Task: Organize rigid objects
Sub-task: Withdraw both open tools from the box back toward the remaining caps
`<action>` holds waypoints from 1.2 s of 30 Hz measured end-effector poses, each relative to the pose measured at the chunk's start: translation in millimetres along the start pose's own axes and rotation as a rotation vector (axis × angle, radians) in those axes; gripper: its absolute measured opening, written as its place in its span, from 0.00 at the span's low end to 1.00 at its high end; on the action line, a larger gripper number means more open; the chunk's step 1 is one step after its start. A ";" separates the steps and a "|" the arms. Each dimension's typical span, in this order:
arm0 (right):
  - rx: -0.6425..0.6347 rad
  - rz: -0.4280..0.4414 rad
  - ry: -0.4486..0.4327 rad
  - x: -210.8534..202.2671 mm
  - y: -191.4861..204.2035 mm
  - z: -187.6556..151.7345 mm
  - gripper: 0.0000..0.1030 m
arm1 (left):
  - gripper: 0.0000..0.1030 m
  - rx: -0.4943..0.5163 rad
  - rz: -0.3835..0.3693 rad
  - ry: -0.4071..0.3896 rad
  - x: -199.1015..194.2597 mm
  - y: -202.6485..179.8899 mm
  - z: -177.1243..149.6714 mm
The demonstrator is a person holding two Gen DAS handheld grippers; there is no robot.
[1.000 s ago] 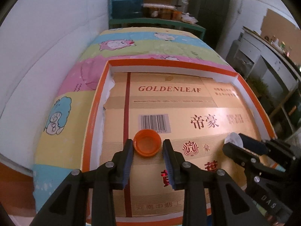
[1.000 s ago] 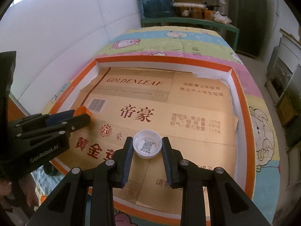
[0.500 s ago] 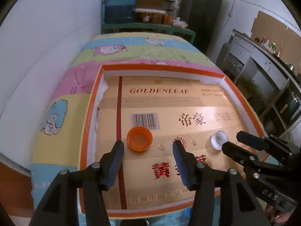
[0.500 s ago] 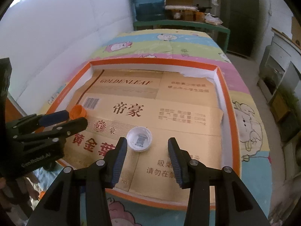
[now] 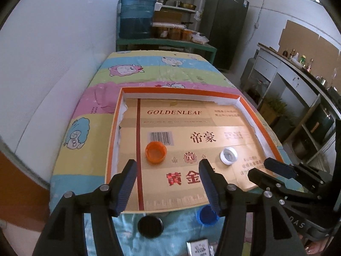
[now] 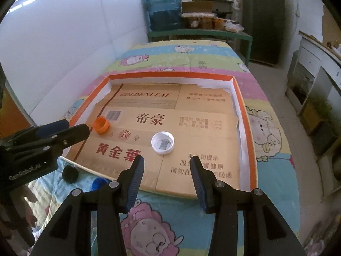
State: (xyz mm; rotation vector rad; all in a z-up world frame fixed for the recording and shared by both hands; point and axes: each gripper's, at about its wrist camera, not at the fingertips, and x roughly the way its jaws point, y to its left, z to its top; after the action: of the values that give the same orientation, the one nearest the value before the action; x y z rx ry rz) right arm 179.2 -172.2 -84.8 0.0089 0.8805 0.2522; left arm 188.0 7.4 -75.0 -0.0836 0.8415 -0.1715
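Observation:
An orange cap (image 5: 155,152) and a white cap (image 5: 228,155) lie mouth-up on the gold cardboard lining a shallow orange-rimmed tray (image 5: 113,140). My left gripper (image 5: 167,166) hovers just short of the orange cap with its jaws opening wide and nothing between them. In the right wrist view the white cap (image 6: 162,142) lies ahead of my right gripper (image 6: 166,161), which is open and empty. The orange cap (image 6: 101,124) sits by the left gripper's tips (image 6: 74,128). The right gripper (image 5: 264,168) also shows at the left view's right edge.
The tray rests on a table covered in a pastel cartoon cloth (image 5: 89,115). A black cap (image 5: 150,227), a blue cap (image 5: 207,215) and a small box (image 5: 198,247) lie on the cloth in front of the tray. A white wall runs along the left.
Both grippers released their caps, opened, and drew back and up. The orange and white caps stay on the cardboard where they were set.

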 end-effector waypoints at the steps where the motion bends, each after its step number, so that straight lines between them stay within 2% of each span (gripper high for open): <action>1: 0.000 -0.002 -0.002 -2.0 0.3 -1.2 0.45 | 0.58 -0.004 0.003 -0.005 -3.8 0.2 -1.2; 17: 0.004 -0.038 -0.059 -66.3 22.8 -31.2 0.45 | 0.58 -0.025 -0.029 -0.036 -56.4 2.8 -28.4; 25: -0.008 -0.047 -0.075 -87.5 32.8 -45.4 0.45 | 0.58 0.020 0.011 -0.048 -78.3 -8.3 -44.6; 36: -0.020 -0.055 -0.105 -116.1 42.9 -63.9 0.45 | 0.58 -0.046 -0.051 -0.068 -102.9 -1.9 -60.6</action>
State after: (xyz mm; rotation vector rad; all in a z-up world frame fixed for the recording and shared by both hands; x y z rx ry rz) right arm 50.5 -162.4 -32.4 -0.0206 0.7727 0.2068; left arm 75.2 24.0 -39.5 -0.1528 0.7764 -0.1960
